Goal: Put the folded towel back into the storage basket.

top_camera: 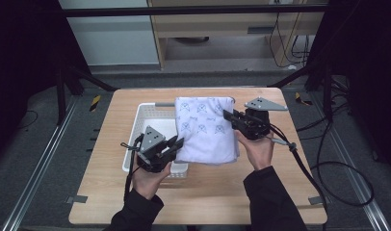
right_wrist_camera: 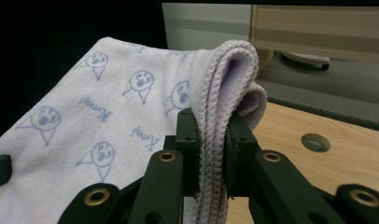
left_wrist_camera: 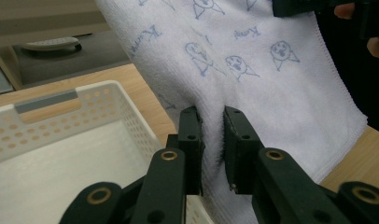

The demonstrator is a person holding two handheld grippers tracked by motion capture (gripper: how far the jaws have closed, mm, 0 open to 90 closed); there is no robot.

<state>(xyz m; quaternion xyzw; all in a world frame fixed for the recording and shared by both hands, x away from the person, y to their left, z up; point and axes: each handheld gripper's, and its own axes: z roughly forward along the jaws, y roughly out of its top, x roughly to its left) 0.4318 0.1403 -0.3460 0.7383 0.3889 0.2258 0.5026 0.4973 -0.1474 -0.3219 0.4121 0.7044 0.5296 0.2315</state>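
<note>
A wooden table (top_camera: 198, 192) is seen from the high view, with a white perforated basket (top_camera: 150, 115) set on its left-centre part. A folded white towel (top_camera: 205, 130) printed with small blue figures is held over the right half of the basket and the table beside it; whether its lower edge rests on the basket rim cannot be told from above. The towel's near left edge is clamped between the jaws of the left gripper (top_camera: 176, 143), as is shown closely in the left gripper view. Its far right edge, folded in several layers, is pinched in the jaws of the right gripper (top_camera: 228, 115). A small round hole (right_wrist_camera: 315, 142) is seen in the tabletop.
</note>
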